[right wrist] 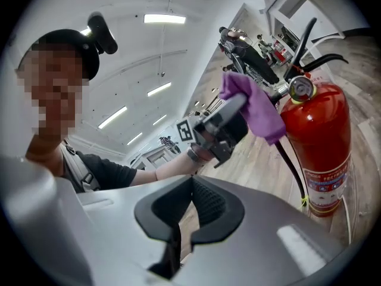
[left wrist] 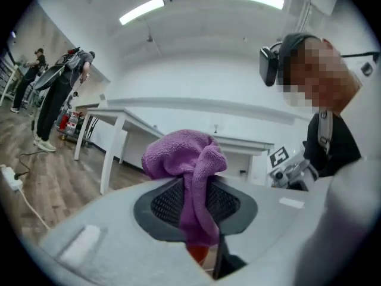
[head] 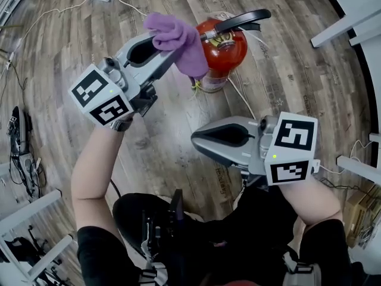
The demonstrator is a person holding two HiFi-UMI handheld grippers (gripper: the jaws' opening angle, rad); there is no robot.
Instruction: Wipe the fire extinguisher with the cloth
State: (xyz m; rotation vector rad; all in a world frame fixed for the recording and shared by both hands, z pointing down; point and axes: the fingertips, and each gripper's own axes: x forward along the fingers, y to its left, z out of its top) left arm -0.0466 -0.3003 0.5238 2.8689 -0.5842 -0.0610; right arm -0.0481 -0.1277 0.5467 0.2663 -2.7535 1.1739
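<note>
The fire extinguisher (right wrist: pixel 318 142) stands upright on the wooden floor (head: pixel 286 70) in front of the person, red body down and black lever handle (head: pixel 241 19) on top. Its pressure gauge (right wrist: pixel 302 88) sits at the neck, and a black hose (right wrist: pixel 292 159) hangs down its side. The left tool (head: pixel 166 51) is held raised and roughly level, and its jaws are closed on the purple cloth (head: pixel 178 40). One fold of the cloth is clamped between the pads, a bunched part rises above the jaw tips, and a loose tail hangs below them. The cloth sits at the height of the extinguisher's neck, just beside the gauge; contact with the extinguisher cannot be confirmed. The right tool (head: pixel 193 137) is held lower and nearer the person, well apart from the extinguisher. Its jaws are fully together, with nothing between them.
</note>
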